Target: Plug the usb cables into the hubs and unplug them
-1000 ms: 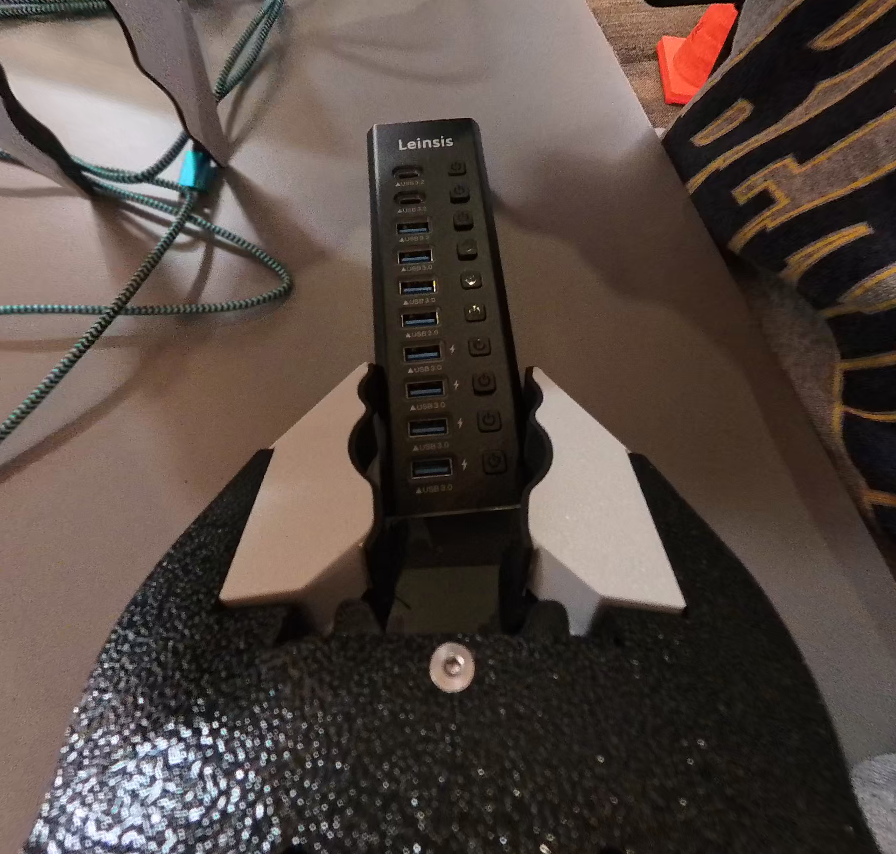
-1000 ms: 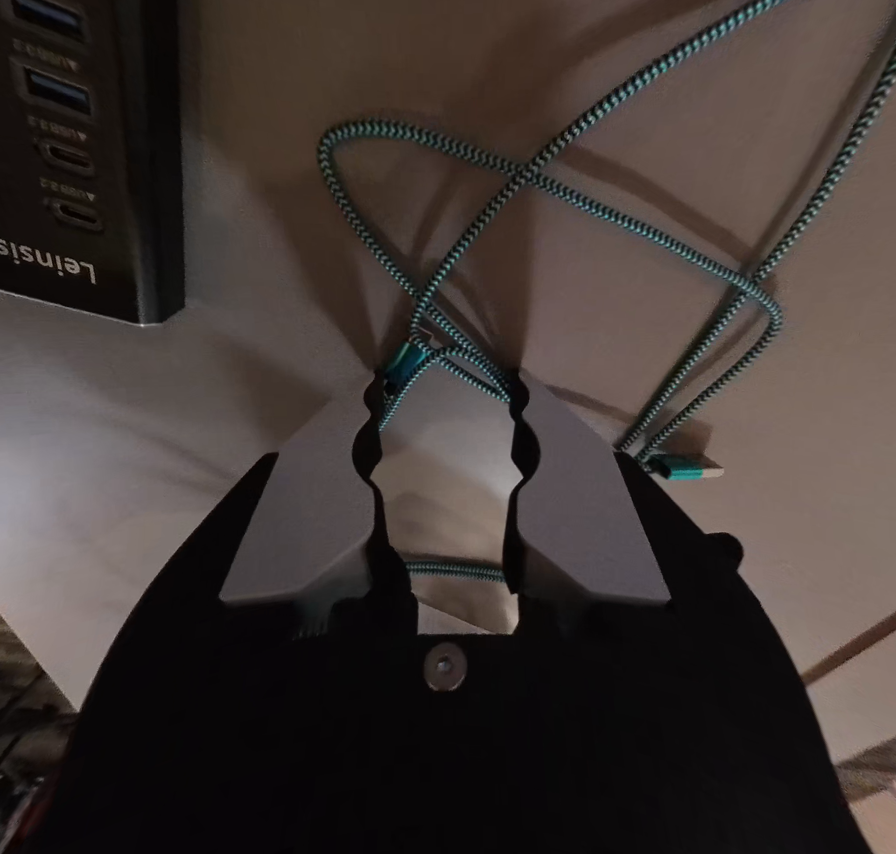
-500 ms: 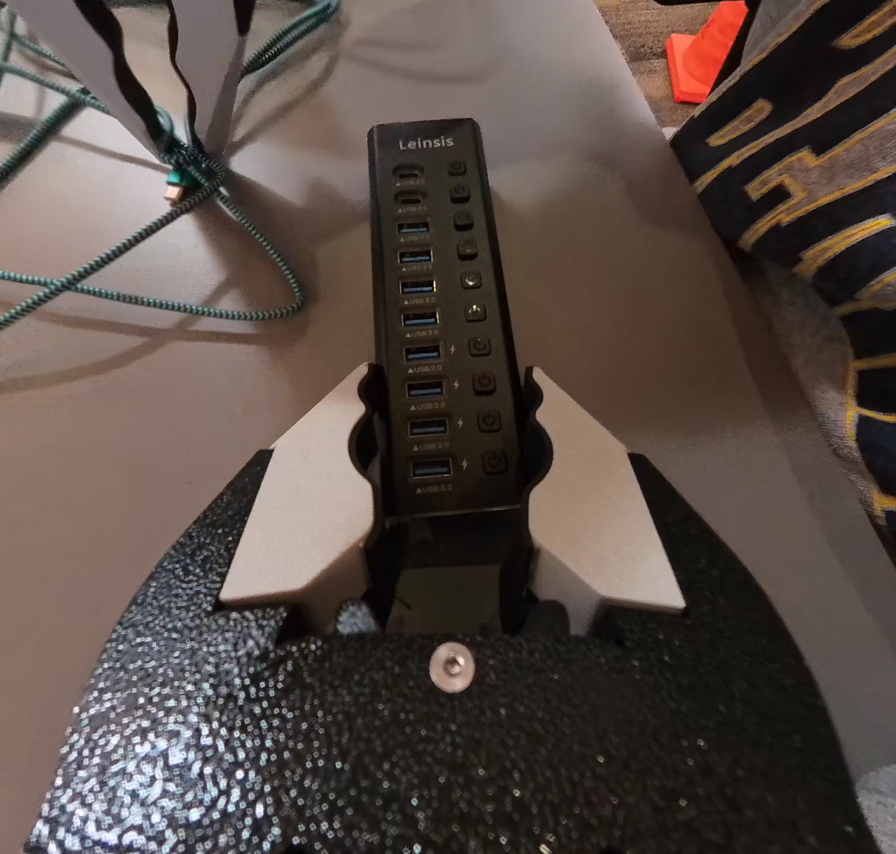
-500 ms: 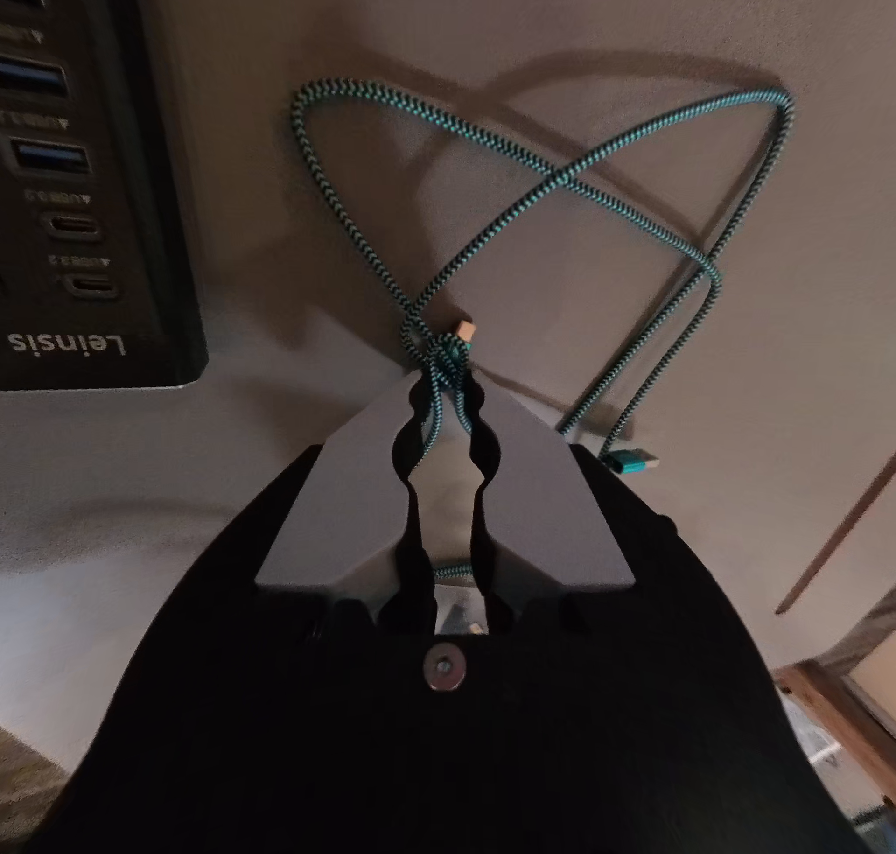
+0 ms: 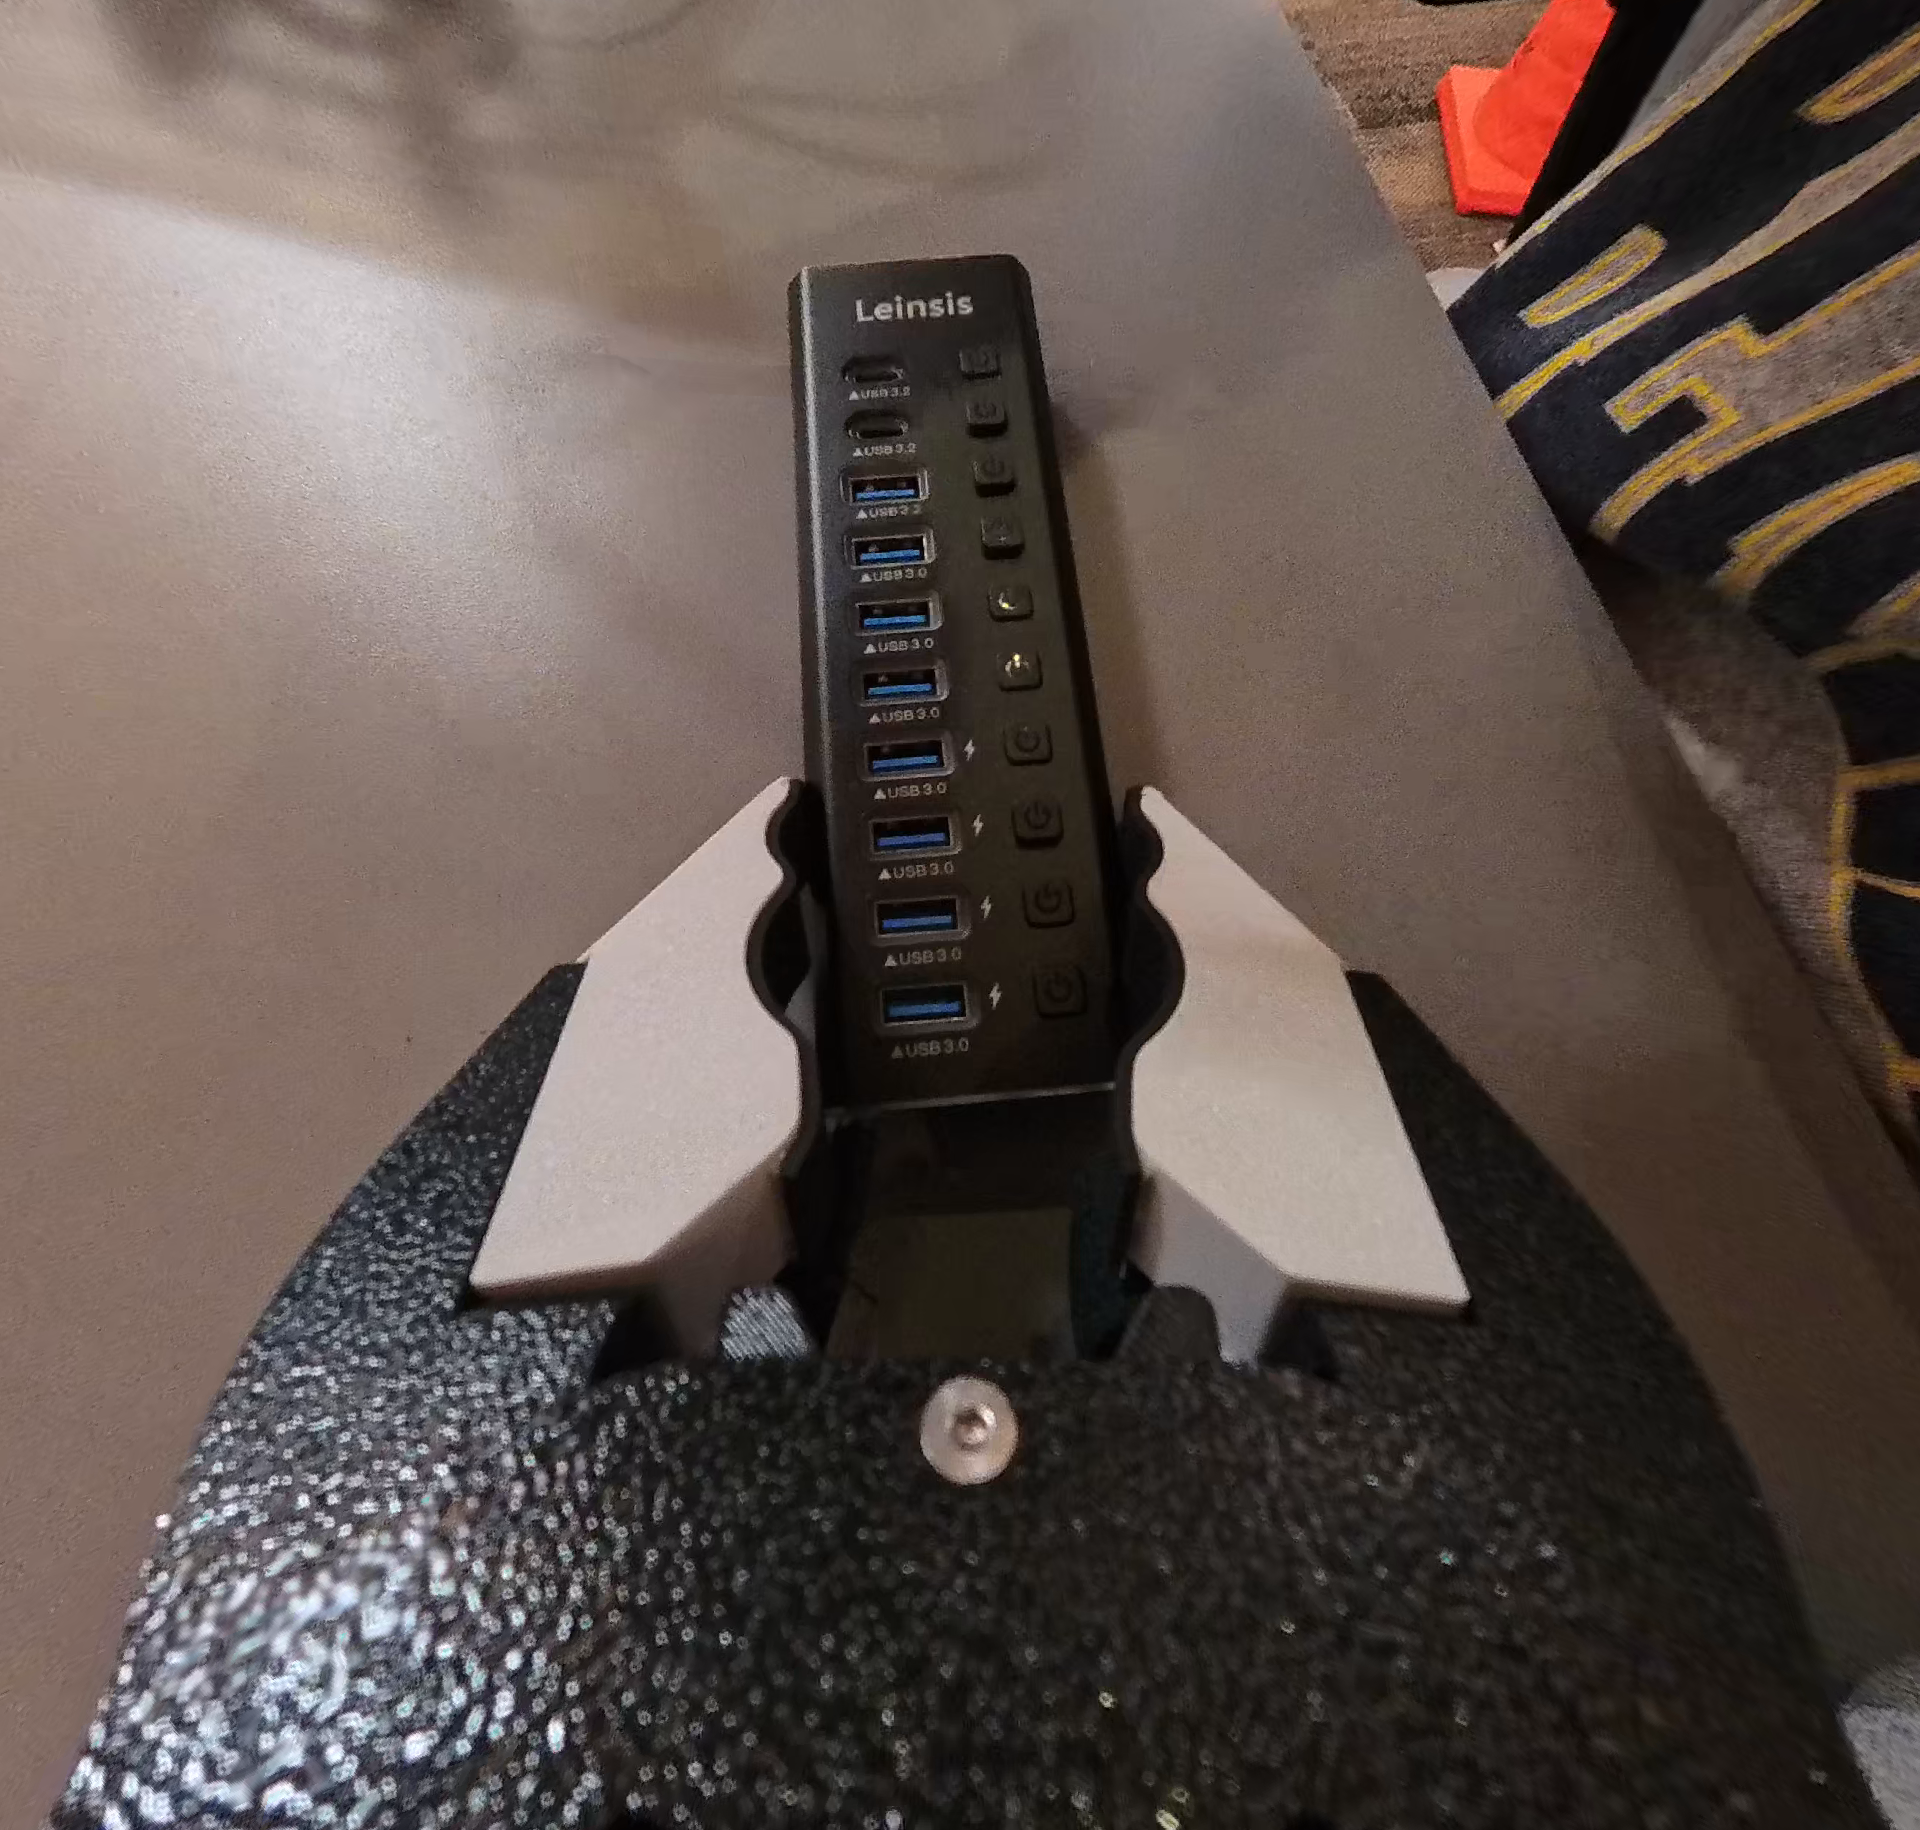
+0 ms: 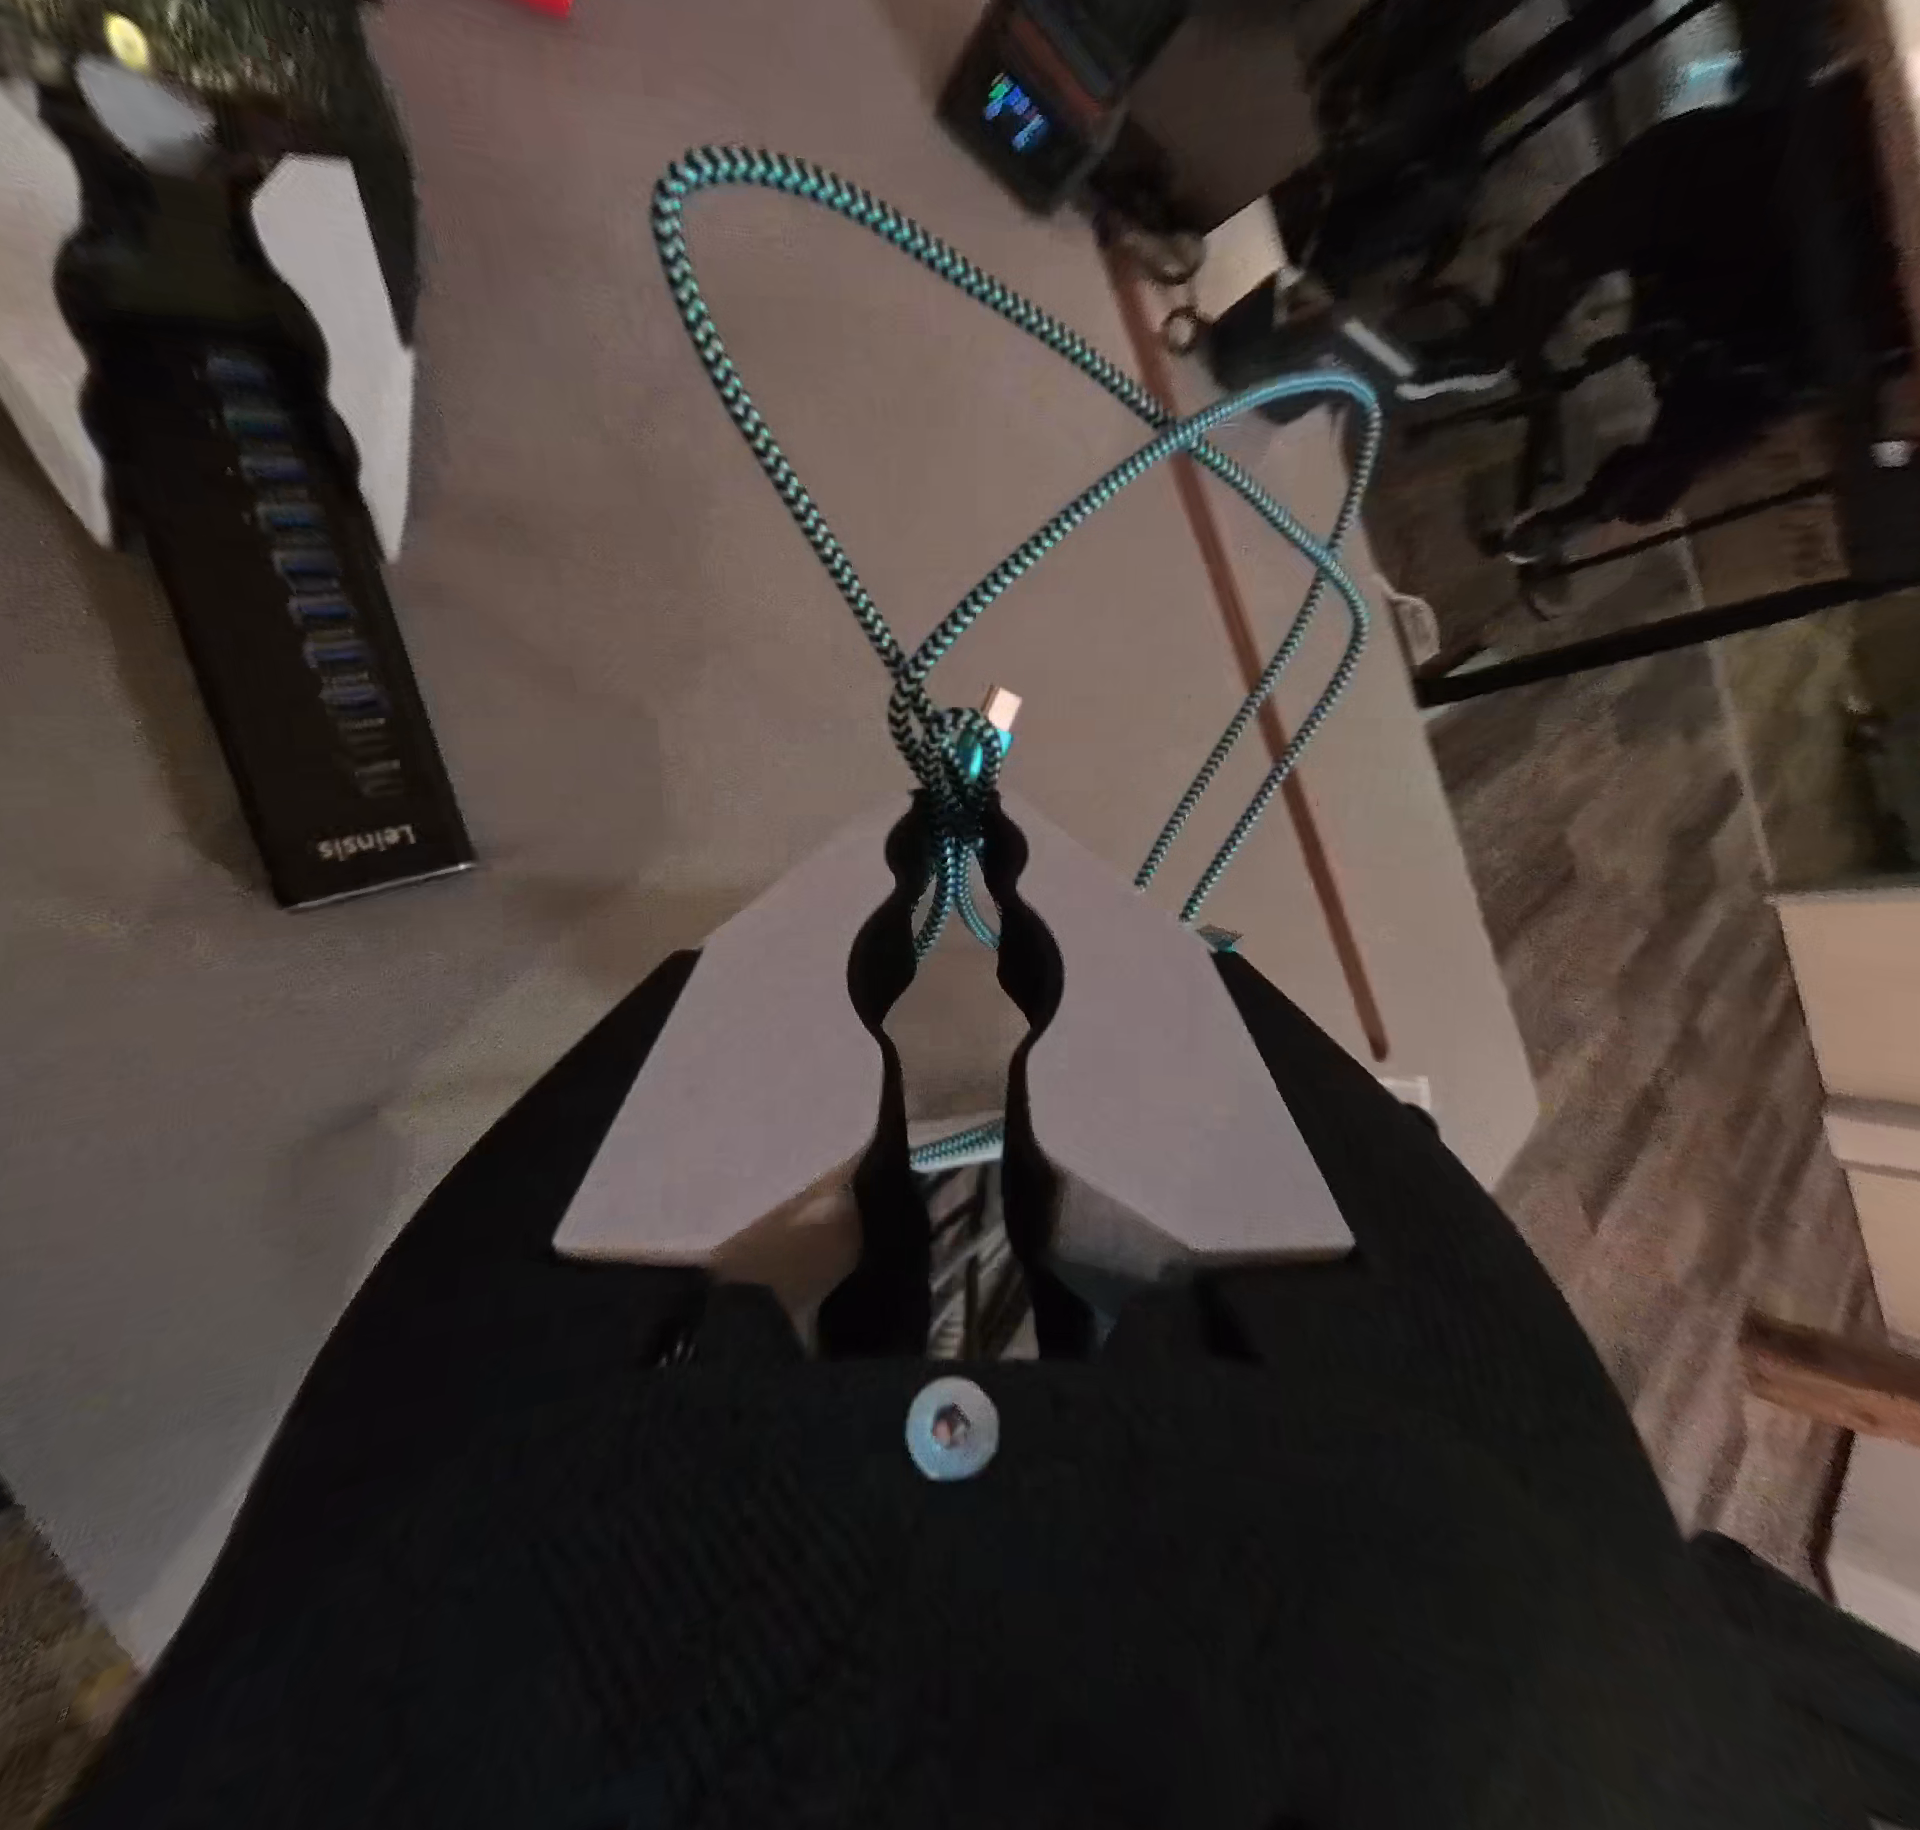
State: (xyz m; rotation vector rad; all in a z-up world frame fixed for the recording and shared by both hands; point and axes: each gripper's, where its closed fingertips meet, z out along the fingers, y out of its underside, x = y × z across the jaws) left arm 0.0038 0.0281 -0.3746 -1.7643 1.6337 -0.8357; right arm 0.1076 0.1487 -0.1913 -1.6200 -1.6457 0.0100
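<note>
The left gripper (image 5: pixel 961 793) clamps the near end of the black hub (image 5: pixel 940 658), which hides its inner pads; white lettering marks the hub's far end. Bare table (image 5: pixel 364 637) lies leftward, its edge close on the right. The right gripper (image 6: pixel 954 814) pinches the braided teal cable (image 6: pixel 831 305), lifted, blurred loops ahead

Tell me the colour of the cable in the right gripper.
Teal and black braided cable, clearest in the right wrist view.
</note>
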